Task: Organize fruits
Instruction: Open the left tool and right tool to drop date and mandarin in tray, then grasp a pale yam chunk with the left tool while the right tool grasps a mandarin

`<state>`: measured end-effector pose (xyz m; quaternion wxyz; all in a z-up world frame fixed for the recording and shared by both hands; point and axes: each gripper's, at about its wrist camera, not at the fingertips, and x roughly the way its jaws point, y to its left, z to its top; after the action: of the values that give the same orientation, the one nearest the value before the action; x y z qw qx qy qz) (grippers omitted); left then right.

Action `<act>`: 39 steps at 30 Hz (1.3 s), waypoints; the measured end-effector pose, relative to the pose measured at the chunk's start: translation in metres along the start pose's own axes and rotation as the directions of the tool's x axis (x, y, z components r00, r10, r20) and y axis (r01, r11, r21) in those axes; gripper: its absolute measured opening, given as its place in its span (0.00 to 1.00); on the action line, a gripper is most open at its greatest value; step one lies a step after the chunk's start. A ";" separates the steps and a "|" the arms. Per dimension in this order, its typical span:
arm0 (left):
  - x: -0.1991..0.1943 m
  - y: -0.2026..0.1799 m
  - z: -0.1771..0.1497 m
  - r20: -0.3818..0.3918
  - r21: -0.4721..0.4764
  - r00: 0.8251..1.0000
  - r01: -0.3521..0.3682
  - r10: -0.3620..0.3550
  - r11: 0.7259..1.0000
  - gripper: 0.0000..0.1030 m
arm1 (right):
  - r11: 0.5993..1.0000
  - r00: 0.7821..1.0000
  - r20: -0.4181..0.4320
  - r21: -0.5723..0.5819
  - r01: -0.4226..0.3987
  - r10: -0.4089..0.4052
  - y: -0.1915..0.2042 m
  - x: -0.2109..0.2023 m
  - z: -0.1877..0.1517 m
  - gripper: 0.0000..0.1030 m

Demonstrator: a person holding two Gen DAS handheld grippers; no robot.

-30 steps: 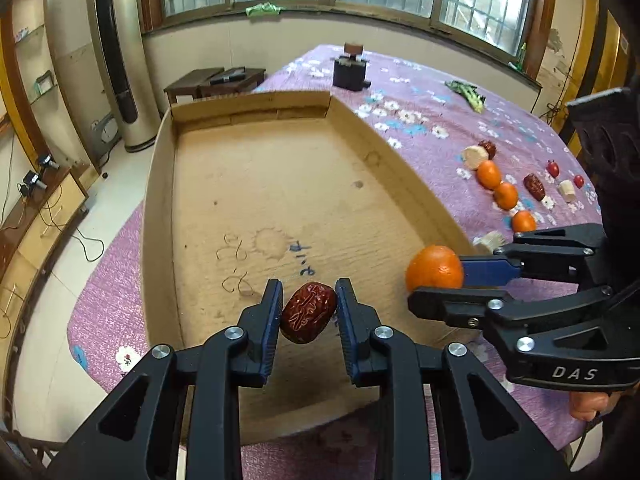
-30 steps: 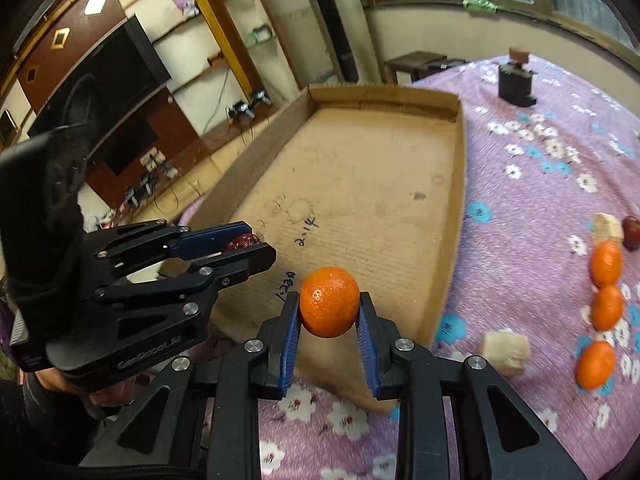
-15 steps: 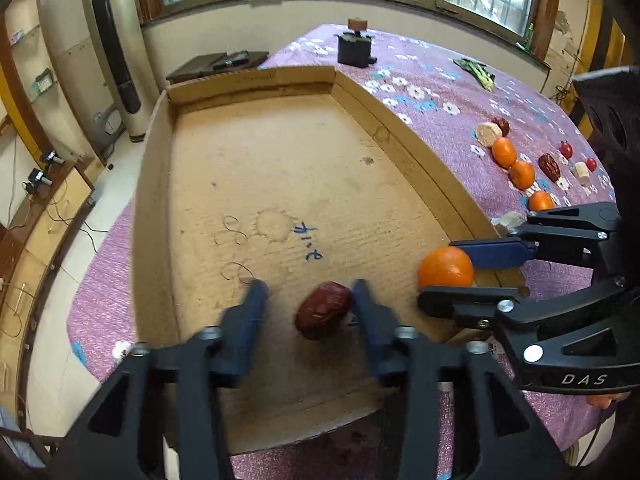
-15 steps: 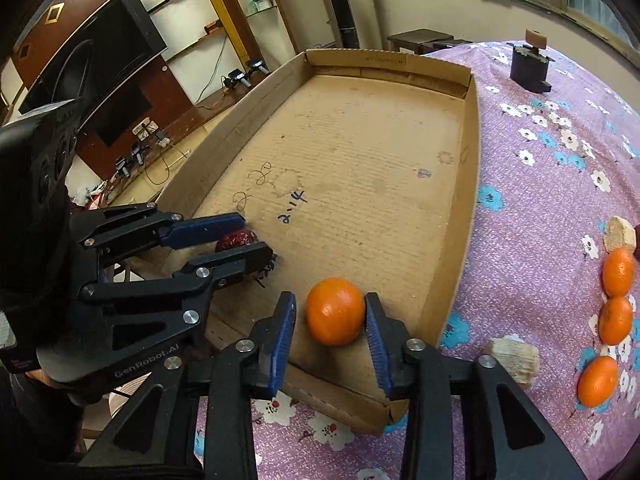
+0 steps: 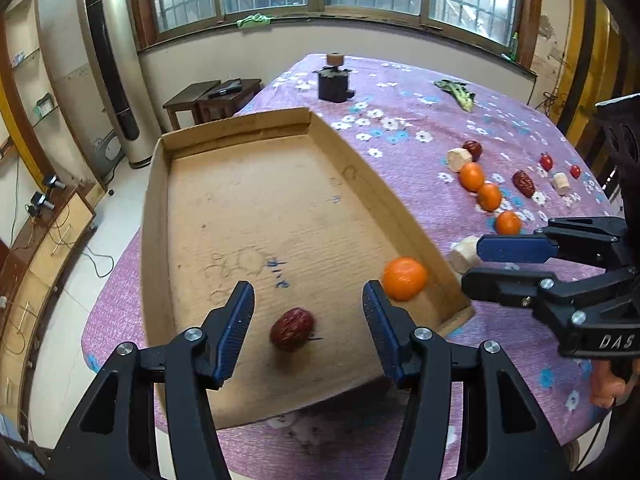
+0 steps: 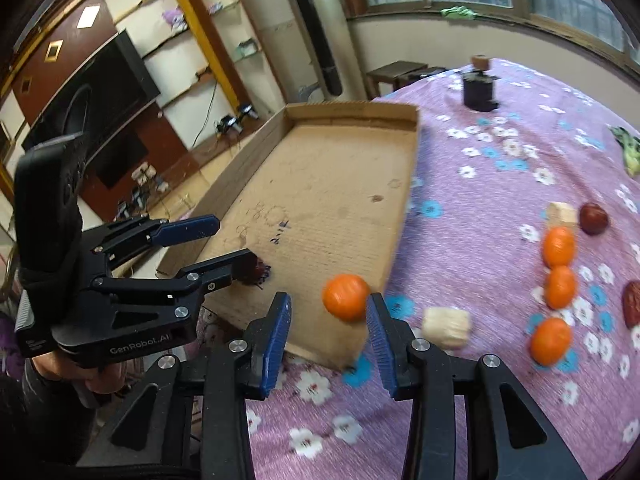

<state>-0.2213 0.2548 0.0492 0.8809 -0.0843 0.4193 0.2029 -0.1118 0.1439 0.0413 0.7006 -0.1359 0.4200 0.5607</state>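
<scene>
A wrinkled red date lies on the floor of the shallow cardboard tray, near its front edge. My left gripper hovers above it with the jaws opening and nothing pressed between them. An orange rests in the tray's near right corner against the wall. In the right wrist view that orange shows blurred between the fingers of my right gripper, which is open and apart from it. The left gripper half hides the date there. The right gripper sits outside the tray wall.
On the purple flowered cloth right of the tray lie three oranges, dates, pale chunks and small red tomatoes. A black block and a green vegetable are at the far end. A hand holds the right gripper.
Both grippers opened and let go: the date and the orange dropped onto the tray floor. Both grippers then drew back and up from the fruit.
</scene>
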 end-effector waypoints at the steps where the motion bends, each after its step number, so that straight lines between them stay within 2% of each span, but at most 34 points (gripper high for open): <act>1: -0.001 -0.003 0.000 0.001 0.005 1.000 0.004 -0.004 1.000 0.54 | 1.000 1.000 0.007 0.008 0.004 -0.004 -0.003 -0.005 -0.001 0.41; 21: -0.010 -0.037 0.002 0.009 0.042 0.998 0.059 -0.059 0.997 0.54 | 0.987 0.996 0.050 0.148 0.068 -0.076 -0.051 -0.051 -0.044 0.42; 39: 0.005 -0.120 0.012 -0.026 0.150 0.979 0.203 -0.201 0.968 0.54 | 0.948 0.980 0.087 0.279 0.151 -0.181 -0.106 -0.092 -0.074 0.42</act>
<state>-0.1584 0.1513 0.0506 0.8986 -0.0601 0.4273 0.0792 -0.0504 -0.0017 0.0347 0.7796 -0.0419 0.4400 0.4436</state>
